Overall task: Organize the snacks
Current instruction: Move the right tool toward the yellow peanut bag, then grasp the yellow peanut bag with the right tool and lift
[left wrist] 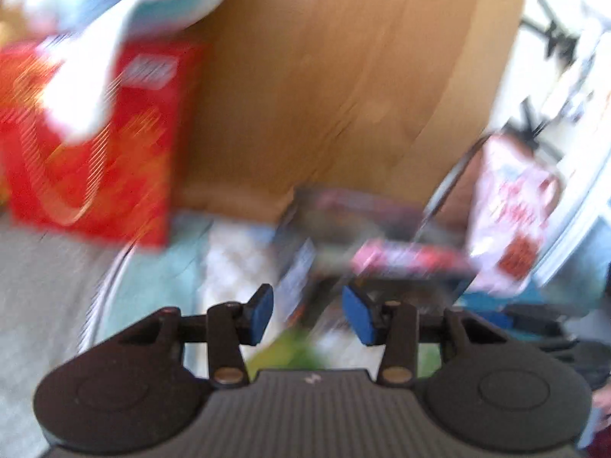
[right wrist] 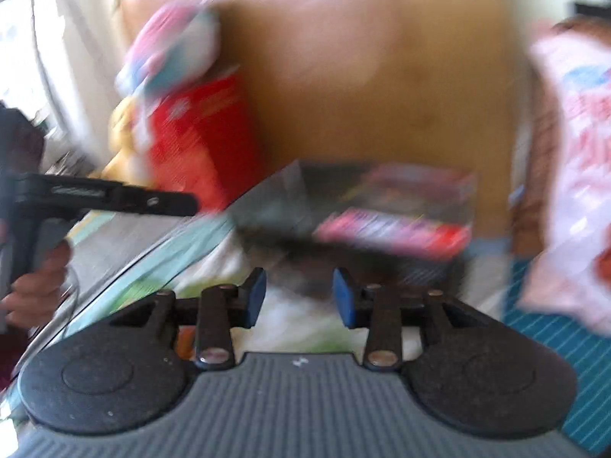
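Both views were badly smeared, so we could read only broad shapes. We saw a large brown cardboard wall filling the background, standing behind everything else. Against its left side stood a red box, upright, with a pale blue and pink bag leaning over its top. On the far right we saw a white bag with pink and red print, upright beside the cardboard. Between those two, low against the foot of the cardboard, lay a dark flat box with a pink and red packet resting on or in front of it; we could not tell which. Beneath them we made out a surface with pale, teal and green patches, too blurred to name.

In the right wrist view we saw a hand at the left edge gripping a black handle.

We saw the left gripper with its blue pads apart by a modest gap and nothing between them. The right gripper looked the same: pads parted, nothing pinched, hovering just short of the dark box.
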A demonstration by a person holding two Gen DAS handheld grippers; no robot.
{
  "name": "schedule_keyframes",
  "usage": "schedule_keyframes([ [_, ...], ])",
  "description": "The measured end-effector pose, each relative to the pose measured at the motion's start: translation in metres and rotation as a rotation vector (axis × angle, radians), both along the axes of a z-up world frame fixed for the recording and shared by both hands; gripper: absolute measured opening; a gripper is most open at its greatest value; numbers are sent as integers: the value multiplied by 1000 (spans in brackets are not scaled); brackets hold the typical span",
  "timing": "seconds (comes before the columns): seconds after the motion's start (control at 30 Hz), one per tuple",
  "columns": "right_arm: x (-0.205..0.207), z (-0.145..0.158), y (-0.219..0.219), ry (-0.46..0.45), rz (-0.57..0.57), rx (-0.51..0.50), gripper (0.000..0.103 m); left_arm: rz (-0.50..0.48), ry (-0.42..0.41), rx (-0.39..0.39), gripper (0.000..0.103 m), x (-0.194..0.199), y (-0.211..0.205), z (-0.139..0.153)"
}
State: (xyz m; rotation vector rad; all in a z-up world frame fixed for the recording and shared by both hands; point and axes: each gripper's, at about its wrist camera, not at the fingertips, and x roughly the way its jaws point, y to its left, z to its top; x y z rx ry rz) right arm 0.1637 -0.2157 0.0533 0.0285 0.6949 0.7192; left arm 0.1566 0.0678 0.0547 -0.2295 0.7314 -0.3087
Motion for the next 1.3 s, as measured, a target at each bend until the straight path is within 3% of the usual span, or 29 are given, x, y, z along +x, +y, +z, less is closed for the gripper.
schedule_keyframes([
  [0.1, -7, -13, 33, 65, 71, -36, 42, 4, 66, 5, 39, -26, 6, -23],
  [0.2, 0, -26, 56, 134, 48, -69, 42, -20, 79, -21, 38, -59, 6, -39],
  [0.27, 10, -32, 60, 232, 31, -42, 40, -56, 109, -53, 37, -74, 0, -47],
  [0.33, 7, -31, 57, 274, 9, -26, 33, -78, 108, -15, 37, -90, -11, -51],
  [0.43, -23, -18, 51, 202, 10, -93, 34, -99, 60, 25, 38, -109, -17, -45],
  [0.7, -90, 0, 23, 64, -20, -67, 36, -36, 100, -148, 39, -108, 21, -35],
  [0.77, -96, -6, 18, 45, -47, -87, 50, -68, 98, -182, 39, -107, 16, -33],
  [0.8, -96, -11, 19, 43, -52, -101, 63, -83, 93, -183, 39, -106, 12, -31],
  [0.83, -99, -16, 20, 40, -54, -124, 72, -97, 87, -176, 39, -104, 7, -29],
  [1.0, -118, -32, 33, -45, -87, -210, 76, -156, 74, -123, 39, -69, -27, -21],
  [1.1, -127, -36, 39, -114, -102, -236, 75, -235, 91, -22, 39, -43, -59, -24],
  [1.2, -132, -44, 47, -197, -104, -321, 71, -287, 163, 86, 41, -28, -83, -40],
  [1.23, -134, -45, 47, -214, -93, -323, 64, -290, 148, 104, 45, -29, -86, -42],
  [1.3, -130, -44, 44, -201, -80, -305, 64, -302, 158, 87, 55, -31, -86, -43],
])
